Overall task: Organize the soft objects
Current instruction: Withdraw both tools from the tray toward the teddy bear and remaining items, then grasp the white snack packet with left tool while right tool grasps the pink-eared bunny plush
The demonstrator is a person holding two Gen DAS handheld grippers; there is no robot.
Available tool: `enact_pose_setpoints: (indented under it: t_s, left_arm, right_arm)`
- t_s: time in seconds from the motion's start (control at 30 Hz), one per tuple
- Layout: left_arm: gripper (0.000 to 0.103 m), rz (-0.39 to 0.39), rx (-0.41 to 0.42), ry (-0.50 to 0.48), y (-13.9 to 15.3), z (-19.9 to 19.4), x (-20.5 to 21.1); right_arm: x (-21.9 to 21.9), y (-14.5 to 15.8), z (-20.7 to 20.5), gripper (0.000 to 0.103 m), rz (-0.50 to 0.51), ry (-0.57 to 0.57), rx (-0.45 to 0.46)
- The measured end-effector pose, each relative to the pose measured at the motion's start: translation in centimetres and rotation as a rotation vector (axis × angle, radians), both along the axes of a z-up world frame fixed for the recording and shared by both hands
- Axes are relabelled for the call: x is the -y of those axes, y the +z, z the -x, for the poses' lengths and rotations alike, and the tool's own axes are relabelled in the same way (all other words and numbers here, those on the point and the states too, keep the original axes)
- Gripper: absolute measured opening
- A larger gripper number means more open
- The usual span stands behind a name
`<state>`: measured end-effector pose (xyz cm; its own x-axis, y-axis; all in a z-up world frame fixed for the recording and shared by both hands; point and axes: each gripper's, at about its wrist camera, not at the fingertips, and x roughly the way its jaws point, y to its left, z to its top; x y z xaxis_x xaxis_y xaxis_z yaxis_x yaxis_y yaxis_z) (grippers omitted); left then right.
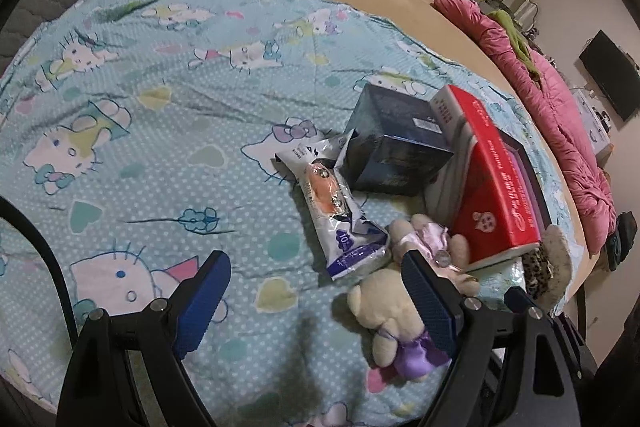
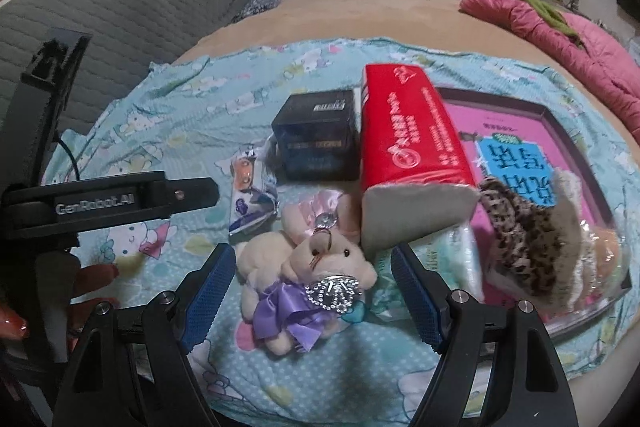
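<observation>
Right tongs (image 2: 312, 287) gape above cream bear (image 2: 316, 263); left tongs (image 1: 316, 291) agape.

Open right tool (image 2: 310, 291) frames a cream plush bear (image 2: 308, 263) on the blanket (image 2: 168, 107).

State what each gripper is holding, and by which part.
Nothing is held. The left gripper and right gripper are both open; the cream teddy bear lies loose between the right fingers.

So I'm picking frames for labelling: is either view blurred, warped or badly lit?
Both views bend straight edges like a fisheye, with dark corners. Left wrist view: fairly sharp on the dark blue cardboard box, dim indoor light, soft shadows. Right wrist view: the leopard-print plush toy at right is smeared, while the cream plush bear with purple bow stays readable.
</observation>
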<state>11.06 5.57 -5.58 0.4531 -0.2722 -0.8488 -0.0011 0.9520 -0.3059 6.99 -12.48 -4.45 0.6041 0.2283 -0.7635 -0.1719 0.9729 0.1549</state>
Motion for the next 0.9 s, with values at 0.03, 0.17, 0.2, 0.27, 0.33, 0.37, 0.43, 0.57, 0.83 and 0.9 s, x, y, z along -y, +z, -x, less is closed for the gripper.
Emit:
enact_pose_setpoints:
  t_s: [0.03, 0.17, 0.2, 0.27, 0.33, 0.37, 0.43, 0.57, 0.83, 0.9]
  left_arm:
    - [0.087, 0.003, -0.009, -0.002, -0.4, -0.3, 0.1]
    - [0.087, -0.004, -0.018, -0.010, -1.1, -1.2, 0.4]
    - [0.087, -0.003, -0.017, -0.010, -1.3, -1.5, 0.4]
    - [0.087, 0.001, -0.019, -0.011, -1.5, -2.0, 0.5]
    - [0.087, 0.006, -0.019, -0.015, -1.9, -2.5, 0.6]
    - [0.087, 0.007, -0.020, -0.017, -2.0, -2.6, 0.6]
    - [0.087, 0.010, -0.023, -0.019, -2.3, -3.0, 0.7]
    - [0.087, 0.014, -0.031, -0.020, -2.8, -3.5, 0.6]
    - [0.087, 0.030, -0.037, -0.026, -3.6, -4.5, 1.0]
    - [0.087, 0.029, -0.031, -0.028, -3.7, -4.8, 1.2]
  right_arm:
    - [-0.1, -0.2, -0.1, 0.081, 0.001, 0.003, -0.003]
    - [-0.4, -0.9, -0.7, 0.081, 0.004, 0.009, -0.015]
    - [-0.4, -1.0, -0.9, 0.081, 0.001, 0.004, -0.016]
    - [-0.1, -1.3, -1.4, 0.081, -0.009, -0.017, -0.024]
    - [0.3, -1.7, -1.9, 0.079, -0.018, -0.033, -0.038]
    - [0.4, -1.9, -2.1, 0.078, -0.022, -0.036, -0.045]
    - [0.5, -2.2, -2.3, 0.077, -0.020, -0.040, -0.050]
    - [0.2, -2.9, -2.7, 0.072, -0.013, -0.032, -0.068]
    - [-0.1, -4.1, -3.2, 0.057, -0.021, -0.017, -0.090]
    - [0.2, -4.3, -3.3, 0.053, -0.027, -0.019, -0.094]
